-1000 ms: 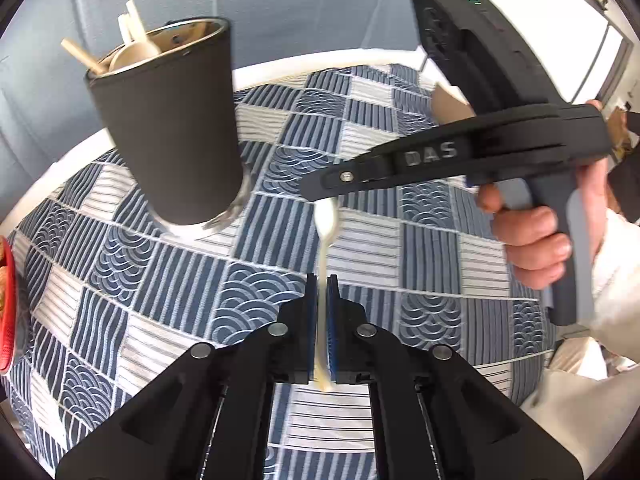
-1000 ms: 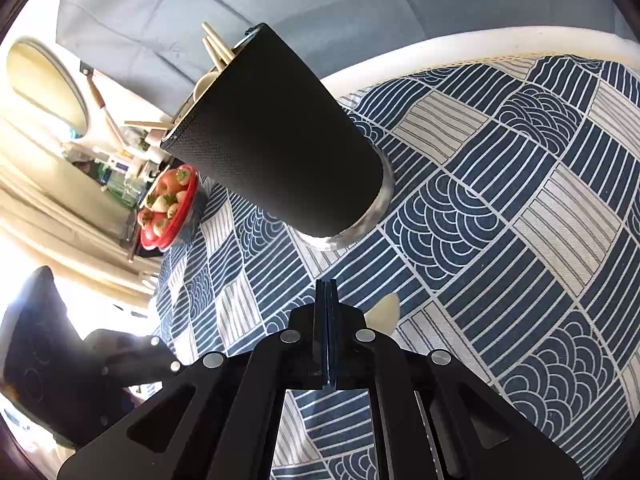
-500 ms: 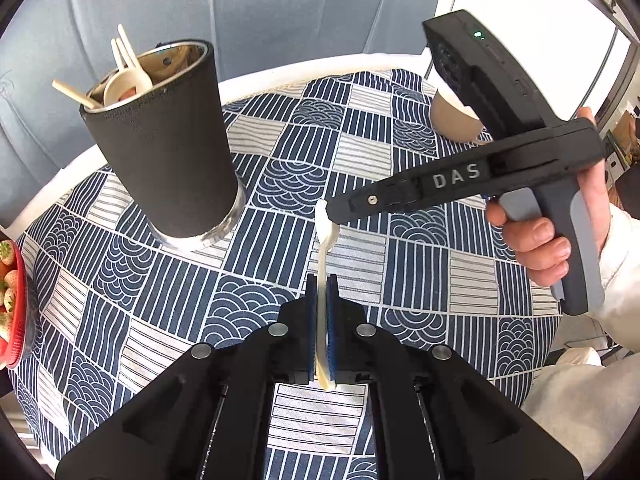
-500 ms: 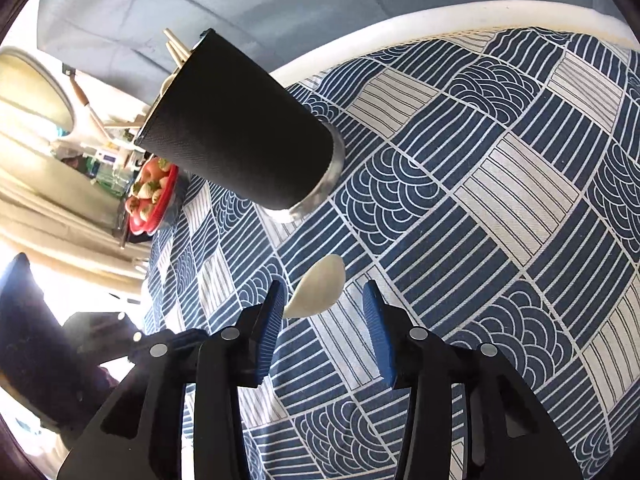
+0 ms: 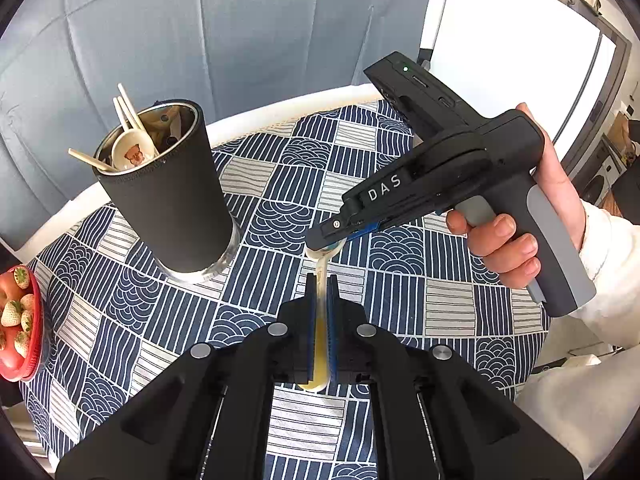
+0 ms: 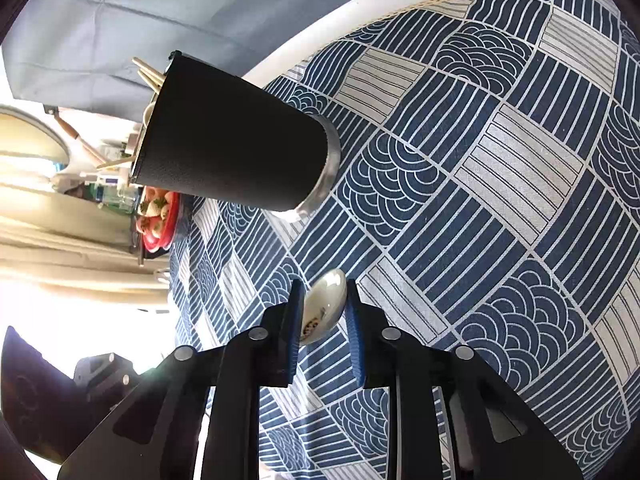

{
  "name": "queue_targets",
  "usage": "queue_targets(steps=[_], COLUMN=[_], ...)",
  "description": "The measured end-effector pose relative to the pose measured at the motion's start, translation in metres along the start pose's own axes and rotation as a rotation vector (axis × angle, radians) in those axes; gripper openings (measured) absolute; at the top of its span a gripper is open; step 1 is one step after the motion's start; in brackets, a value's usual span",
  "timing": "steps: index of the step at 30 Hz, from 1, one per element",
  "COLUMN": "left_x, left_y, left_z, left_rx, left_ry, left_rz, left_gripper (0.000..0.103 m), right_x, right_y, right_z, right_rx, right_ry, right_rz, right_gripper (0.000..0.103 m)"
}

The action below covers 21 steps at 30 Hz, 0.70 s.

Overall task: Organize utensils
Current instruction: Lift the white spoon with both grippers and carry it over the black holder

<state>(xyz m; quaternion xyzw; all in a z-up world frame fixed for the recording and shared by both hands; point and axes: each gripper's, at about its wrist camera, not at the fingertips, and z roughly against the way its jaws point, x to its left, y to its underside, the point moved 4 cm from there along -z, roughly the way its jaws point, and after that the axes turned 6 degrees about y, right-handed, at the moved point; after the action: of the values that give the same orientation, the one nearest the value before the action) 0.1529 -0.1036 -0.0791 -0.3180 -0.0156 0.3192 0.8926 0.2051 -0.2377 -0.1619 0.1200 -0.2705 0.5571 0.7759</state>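
One cream ceramic spoon [image 5: 320, 312] is being held above the counter [image 5: 280, 176], which is wearing a blue-and-white patterned cloth [image 6: 500, 184]. The left claw [image 5: 319, 292] is pinching the spoon's handle, its two blue-lined fingers [image 5: 309, 320] pressed tight against either side, with the handle's butt end sticking out toward the camera. The right claw [image 6: 322, 308] is coming in from the right, gripped by one hand [image 5: 516, 236] in a white sleeve [image 5: 608, 248]; its jaws are closing with the spoon's bowl [image 6: 325, 308] sitting between them, and in the right wrist view a narrow gap is still showing on the right side of the bowl, so the pads are not yet pressing on it. Seen from the left wrist, the right claw's tip is covering the bowl's far end. One black utensil cup [image 5: 168, 200] with a metal rim and base is standing upright on the counter, to the far left of the spoon and well apart from it. Inside it one second spoon [image 5: 134, 154] with a small picture in its bowl is leaning, along with several pale chopsticks [image 5: 128, 110]; three are sticking up together and one is poking out to the left. One red bowl of strawberries [image 5: 18, 324] is sitting at the left edge of the counter.
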Motion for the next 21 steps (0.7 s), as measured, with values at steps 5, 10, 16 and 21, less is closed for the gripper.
queue_targets(steps=[5,10,16,21], left_x=[0.000,0.000,0.003,0.001], left_y=[-0.009,-0.013,-0.015,-0.020], left_z=[0.005,0.006,0.001,0.000], left_rx=[-0.021,-0.014,0.026,0.036], left_ry=[-0.024,-0.051,-0.064,-0.060], left_rz=[0.004,0.015,0.031,0.036], left_gripper=[0.000,0.000,0.006,0.030], right_x=[0.011,0.019,0.019,0.025], right_y=[-0.005,-0.011,-0.023,-0.032], right_z=[0.010,0.020,0.036,0.055], right_rx=[-0.032,-0.066,-0.103,-0.145], right_ry=[0.003,0.015,-0.013,-0.034], right_rz=[0.068,0.116,0.114,0.136], right_gripper=[0.007,0.007,0.007,0.007])
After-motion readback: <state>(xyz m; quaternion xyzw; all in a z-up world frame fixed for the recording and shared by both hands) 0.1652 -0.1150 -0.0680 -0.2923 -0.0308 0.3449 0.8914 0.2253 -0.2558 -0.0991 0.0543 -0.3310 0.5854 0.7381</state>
